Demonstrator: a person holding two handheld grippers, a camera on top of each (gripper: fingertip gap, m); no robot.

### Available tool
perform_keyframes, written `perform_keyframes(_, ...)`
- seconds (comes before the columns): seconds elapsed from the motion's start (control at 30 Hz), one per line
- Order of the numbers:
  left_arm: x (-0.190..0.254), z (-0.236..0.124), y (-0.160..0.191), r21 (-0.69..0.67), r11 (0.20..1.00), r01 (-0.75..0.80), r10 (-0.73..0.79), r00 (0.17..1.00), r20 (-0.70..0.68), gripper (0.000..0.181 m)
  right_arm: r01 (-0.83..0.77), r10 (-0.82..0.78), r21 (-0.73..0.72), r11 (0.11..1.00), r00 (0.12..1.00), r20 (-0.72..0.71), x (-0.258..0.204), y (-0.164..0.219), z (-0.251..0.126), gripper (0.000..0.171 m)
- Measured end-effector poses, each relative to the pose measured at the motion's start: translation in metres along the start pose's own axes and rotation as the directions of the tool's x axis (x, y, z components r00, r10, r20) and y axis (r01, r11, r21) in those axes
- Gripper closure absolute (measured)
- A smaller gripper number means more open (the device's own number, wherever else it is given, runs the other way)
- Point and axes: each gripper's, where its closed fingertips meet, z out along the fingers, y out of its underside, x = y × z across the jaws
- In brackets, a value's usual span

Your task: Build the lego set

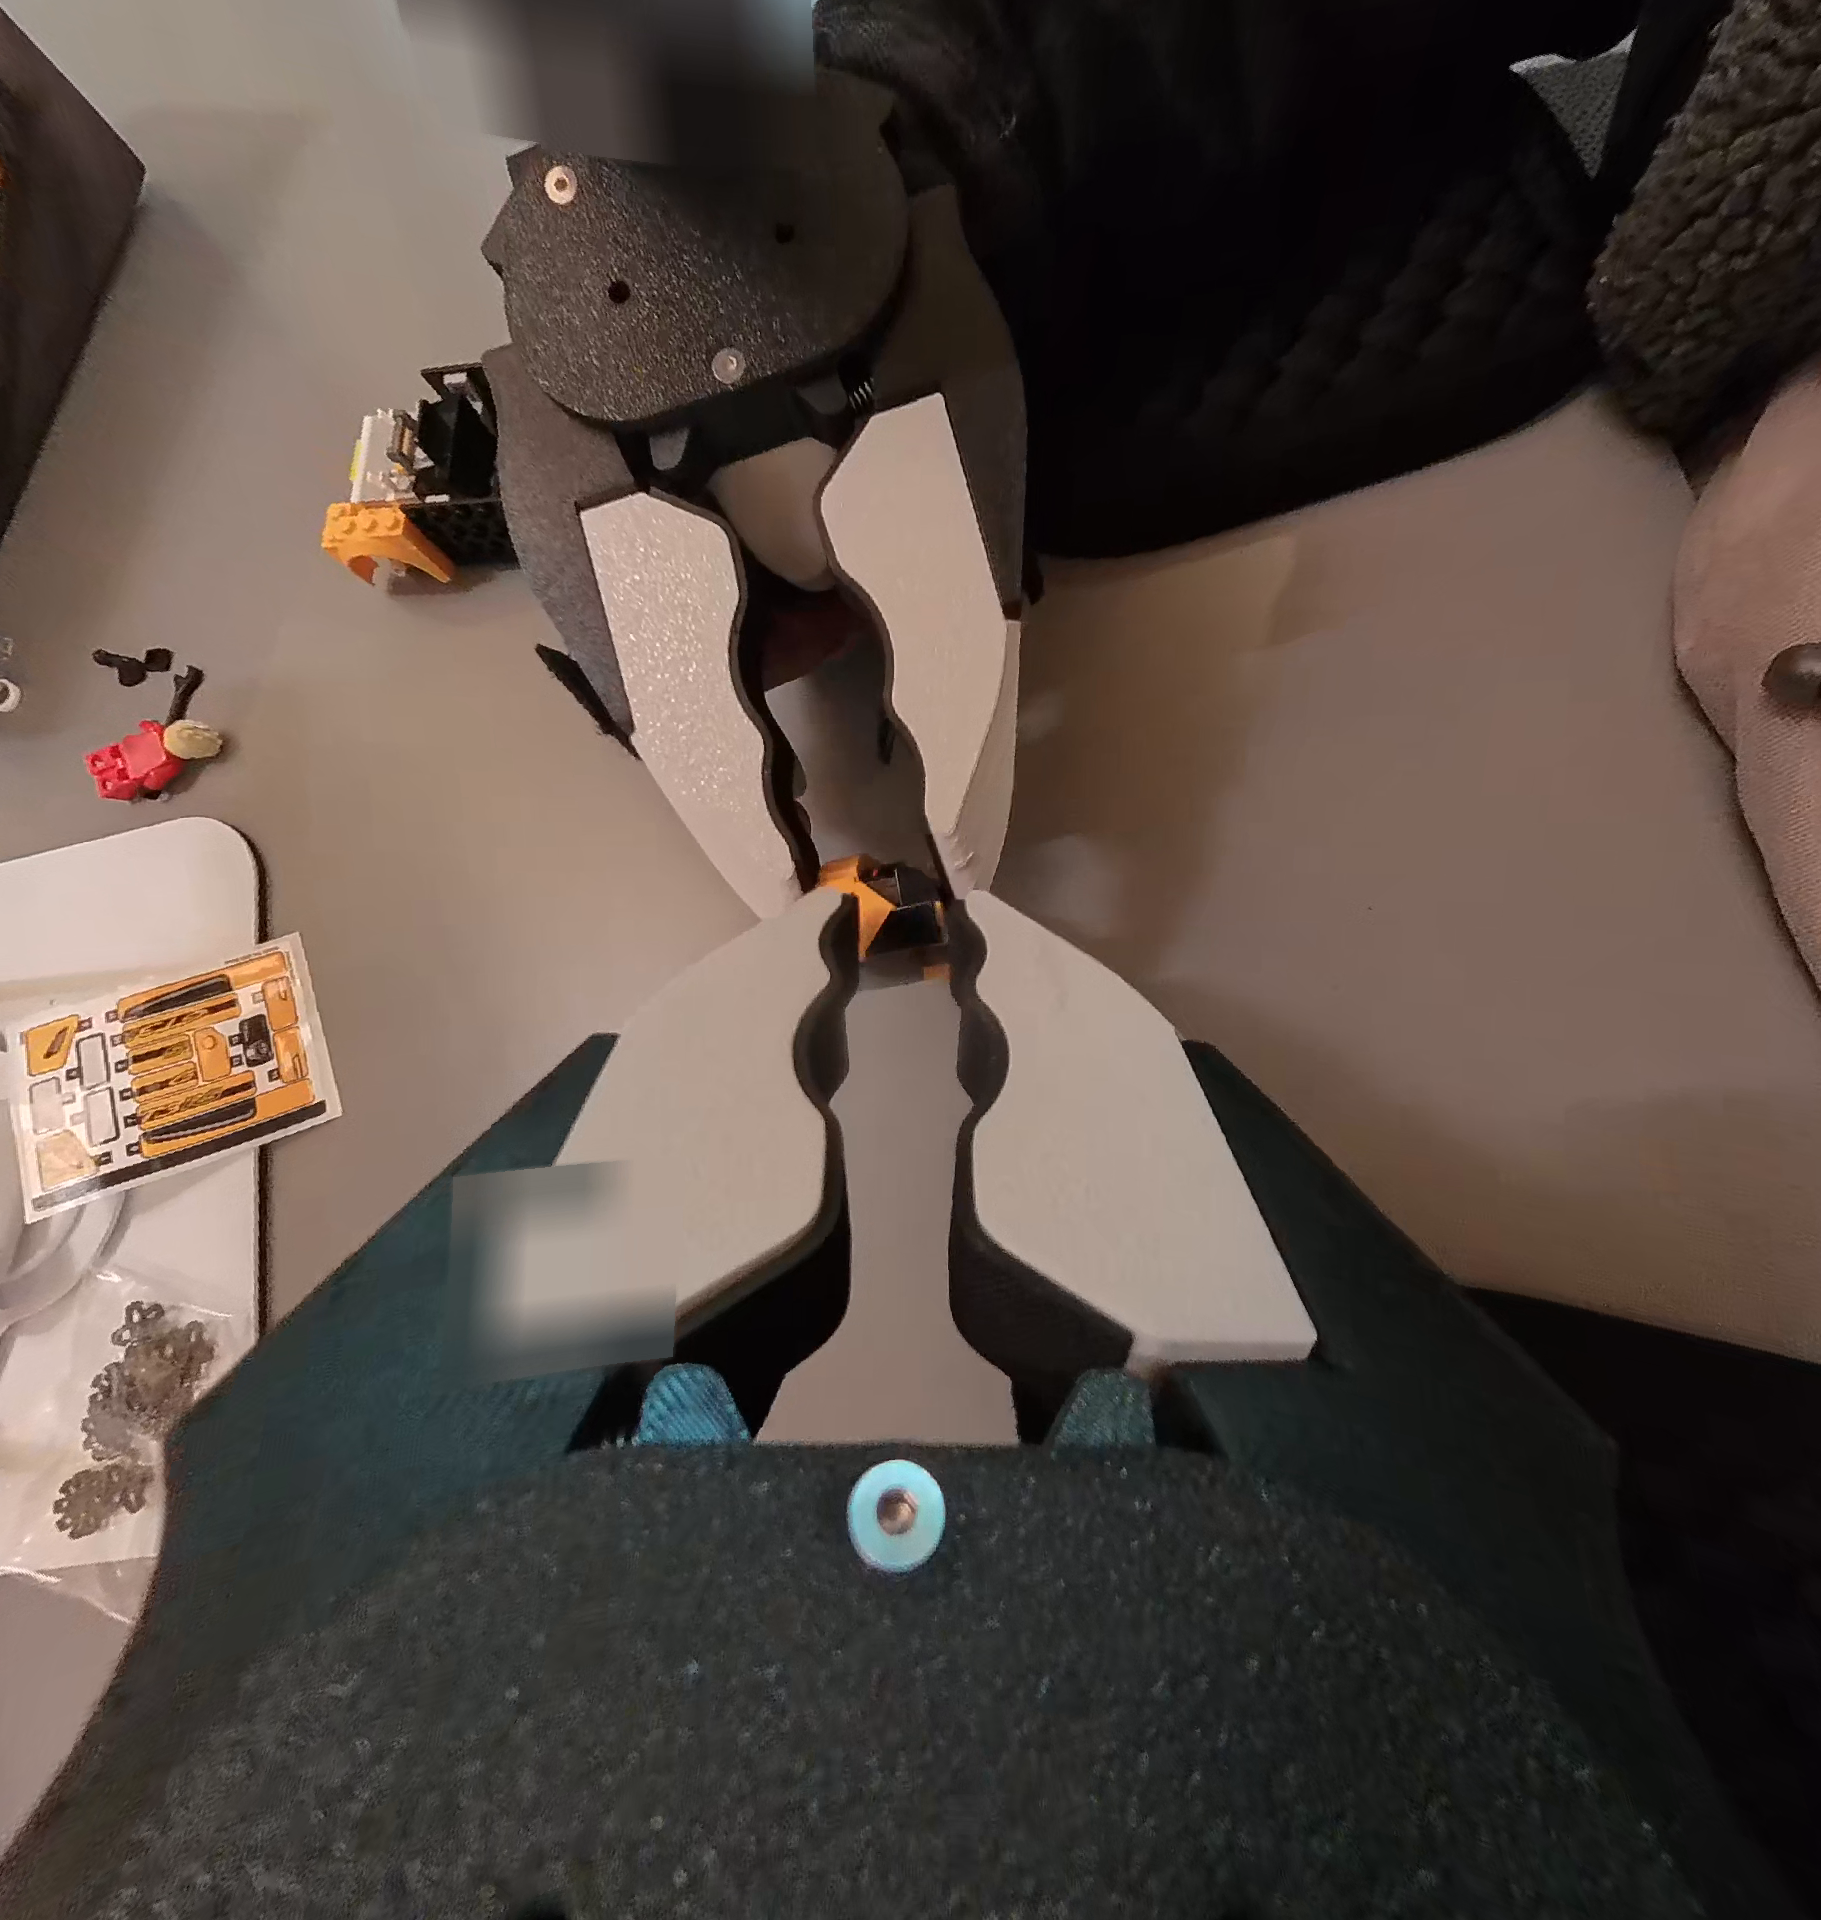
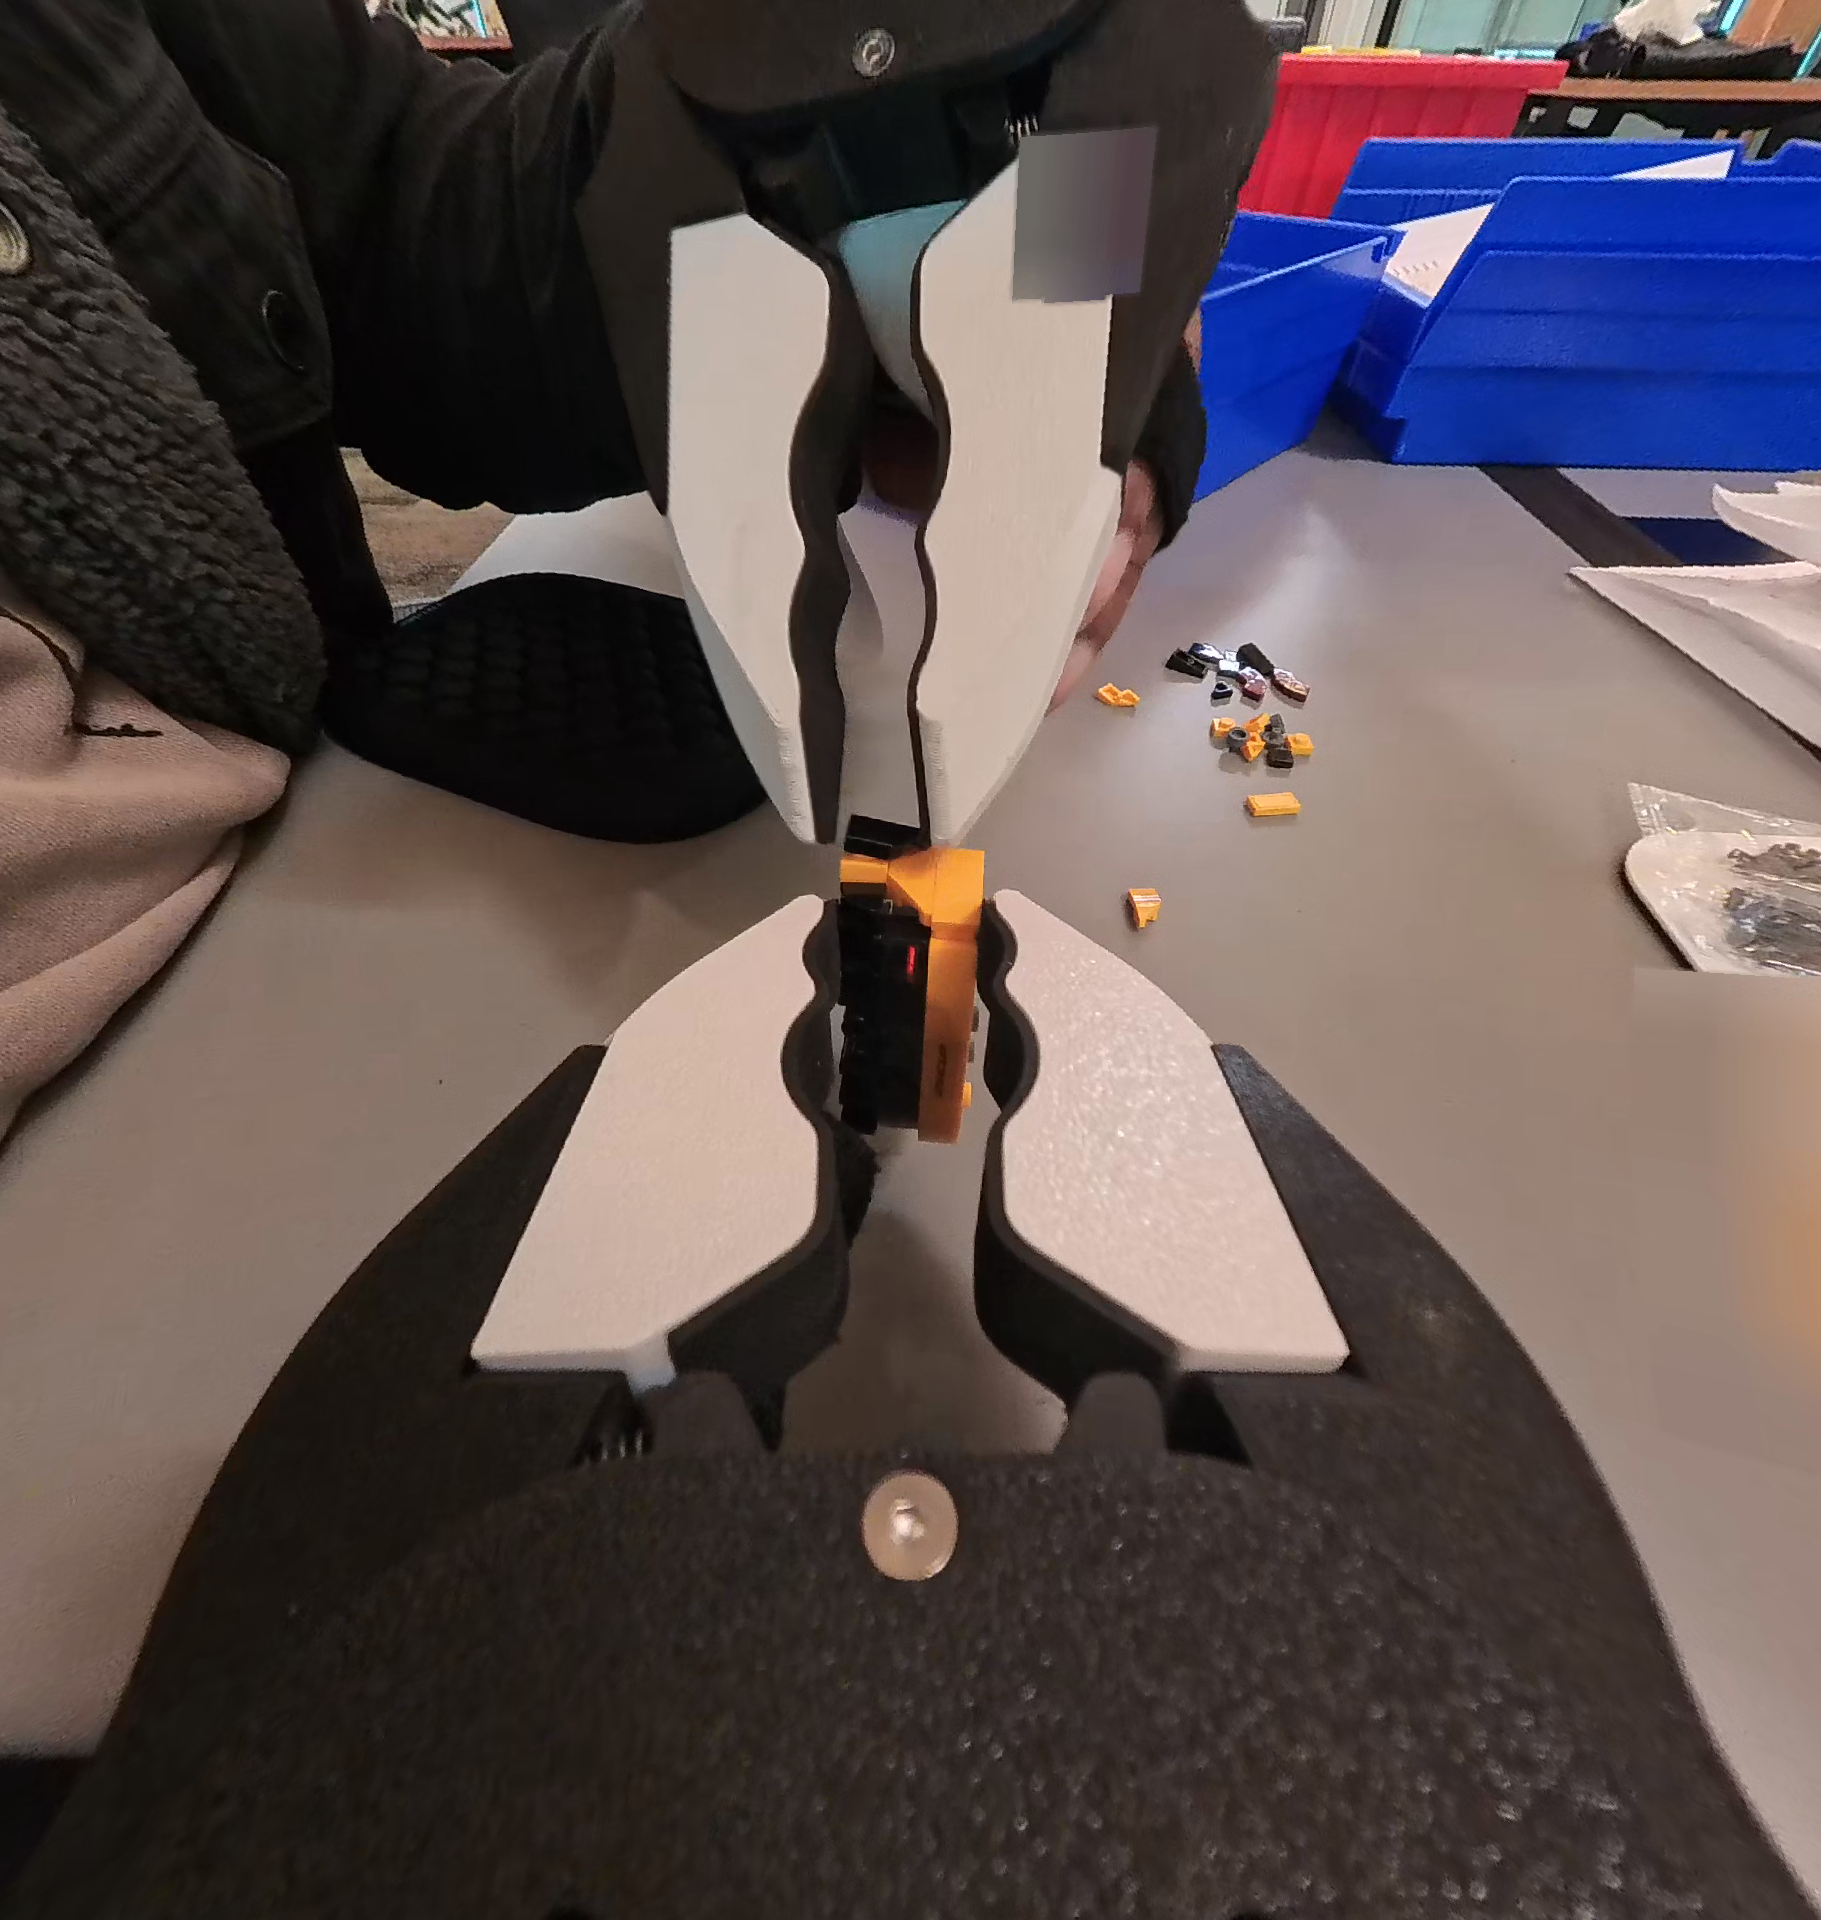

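Observation:
A small orange and black lego sub-assembly (image 2: pixel 921 997) is clamped between the fingers of my right gripper (image 2: pixel 911 914) and held just above the grey table (image 2: pixel 1405 1039). My left gripper (image 2: pixel 875 831) comes in from the far side, shut on a small black brick (image 2: pixel 880 833) that touches the assembly's far end. In the left wrist view, my left gripper (image 1: pixel 895 935) and my right gripper (image 1: pixel 875 883) meet tip to tip around the same orange and black pieces (image 1: pixel 885 909).
A part-built orange, black and white model (image 1: pixel 418 488), a red minifigure (image 1: pixel 147 753), a sticker sheet (image 1: pixel 173 1070) and a bag of black parts (image 1: pixel 137 1403) lie to the left. Loose orange and black pieces (image 2: pixel 1249 717), blue bins (image 2: pixel 1612 312) and white paper (image 2: pixel 1768 613) are at the right. The tips of both grippers are at nearly the same place.

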Motion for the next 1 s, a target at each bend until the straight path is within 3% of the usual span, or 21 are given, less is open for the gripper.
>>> perform_keyframes(0.13,0.000,-0.007,-0.013,0.083,0.995,0.057,-0.057,0.998,-0.009,0.162,0.000,0.000,0.002,1.000,1.000,-0.002,0.001,0.000,0.000,0.146)
perform_keyframes(0.27,-0.014,-0.025,-0.030,0.271,0.917,0.293,-0.289,0.956,-0.056,0.157,0.002,-0.002,0.003,1.000,1.000,-0.010,0.002,0.000,-0.001,0.146)
perform_keyframes(0.33,-0.023,-0.032,-0.030,0.335,0.839,0.429,-0.421,0.902,-0.099,0.154,0.002,-0.002,0.006,1.000,1.000,-0.014,0.003,0.000,-0.001,0.146)
perform_keyframes(0.47,-0.038,-0.035,-0.014,0.401,0.611,0.683,-0.657,0.720,-0.224,0.147,0.003,-0.003,0.015,1.000,1.000,-0.025,0.005,-0.002,-0.002,0.146)
perform_keyframes(0.67,-0.039,-0.014,0.017,0.387,0.233,0.892,-0.825,0.393,-0.407,0.129,0.003,-0.002,0.038,0.999,0.999,-0.036,0.006,-0.006,-0.004,0.146)
perform_keyframes(0.8,-0.028,0.000,0.020,0.318,0.096,0.943,-0.823,0.255,-0.508,0.124,0.003,-0.001,0.048,0.999,0.999,-0.046,0.008,-0.007,-0.005,0.146)
perform_keyframes(1.0,-0.021,0.010,0.015,0.234,-0.016,0.972,-0.795,0.130,-0.593,0.114,0.004,0.000,0.064,0.998,0.998,-0.062,0.011,-0.010,-0.007,0.146)
